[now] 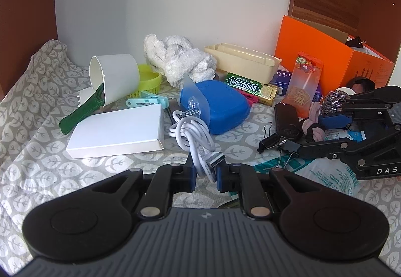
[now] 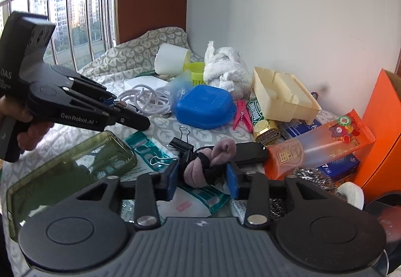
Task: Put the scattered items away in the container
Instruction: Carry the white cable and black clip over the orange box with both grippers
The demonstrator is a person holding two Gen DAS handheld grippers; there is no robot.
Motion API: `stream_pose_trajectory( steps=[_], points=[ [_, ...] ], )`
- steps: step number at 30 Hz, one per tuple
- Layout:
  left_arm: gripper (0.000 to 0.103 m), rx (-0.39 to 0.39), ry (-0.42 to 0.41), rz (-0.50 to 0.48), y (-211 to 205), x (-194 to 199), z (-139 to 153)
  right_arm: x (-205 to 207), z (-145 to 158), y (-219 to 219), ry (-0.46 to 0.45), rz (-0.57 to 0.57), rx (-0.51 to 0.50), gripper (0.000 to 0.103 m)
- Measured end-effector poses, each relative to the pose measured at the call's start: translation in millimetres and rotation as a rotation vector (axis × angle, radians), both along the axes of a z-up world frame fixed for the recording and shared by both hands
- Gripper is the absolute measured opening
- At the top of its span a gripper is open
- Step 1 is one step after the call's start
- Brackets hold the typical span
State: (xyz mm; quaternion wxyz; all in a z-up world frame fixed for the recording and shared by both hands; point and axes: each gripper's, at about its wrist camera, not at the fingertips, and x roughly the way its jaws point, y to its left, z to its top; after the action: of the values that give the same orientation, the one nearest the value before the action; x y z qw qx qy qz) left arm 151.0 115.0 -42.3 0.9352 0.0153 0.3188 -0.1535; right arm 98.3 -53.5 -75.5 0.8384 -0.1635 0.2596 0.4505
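The left hand-held gripper (image 1: 205, 171) is clamped on a coiled white USB cable (image 1: 194, 136); the right hand-held gripper (image 2: 202, 176) stands narrow around a knotted pink sock (image 2: 210, 159), contact unclear. Both work over a grey leaf-print cloth (image 1: 50, 159) littered with clutter. An orange cardboard box (image 1: 323, 61) stands far right, against a white wall (image 1: 200, 1) and barred window (image 2: 65, 1).
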Motion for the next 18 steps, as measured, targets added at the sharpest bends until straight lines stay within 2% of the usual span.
stream_pose_trajectory(
  steps=[4, 8, 18],
  points=[
    [0.014, -0.018, -0.042, 0.029, 2, -4, 7, 3, -2, -7, 0.004, -0.008, 0.061, 0.029],
    [0.014, 0.001, -0.105, 0.009, 2, -16, 25, 4, 7, -18, 0.024, -0.015, 0.132, 0.029],
    [0.014, -0.027, -0.219, -0.080, -16, -39, 72, -9, 44, -35, -0.019, -0.016, 0.239, 0.029]
  ],
)
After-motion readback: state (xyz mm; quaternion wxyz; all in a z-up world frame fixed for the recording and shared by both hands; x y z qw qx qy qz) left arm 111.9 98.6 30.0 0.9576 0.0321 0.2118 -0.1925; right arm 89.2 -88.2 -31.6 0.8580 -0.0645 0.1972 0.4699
